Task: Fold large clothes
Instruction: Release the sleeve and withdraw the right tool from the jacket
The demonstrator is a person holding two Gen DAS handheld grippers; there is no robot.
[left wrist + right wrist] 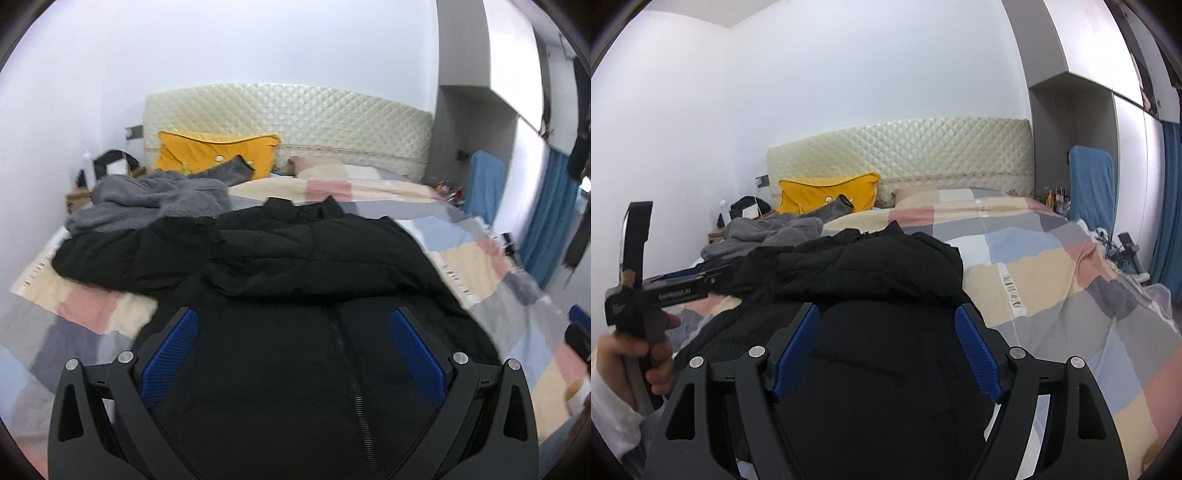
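We hold both grippers over the black jacket (295,280) lying on the bed (1052,280); left gripper (293,321) and right gripper (888,317) jaws stand released, grasping nothing.

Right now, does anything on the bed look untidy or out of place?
Yes. The grey fleece garment lies crumpled in a heap at the far left of the bed, beside the yellow pillow. The black jacket is spread out, zipper up, still unfolded.

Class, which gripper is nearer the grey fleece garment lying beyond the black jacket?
Left. The left gripper hovers over the black jacket on the grey fleece garment side; the right gripper is farther away.
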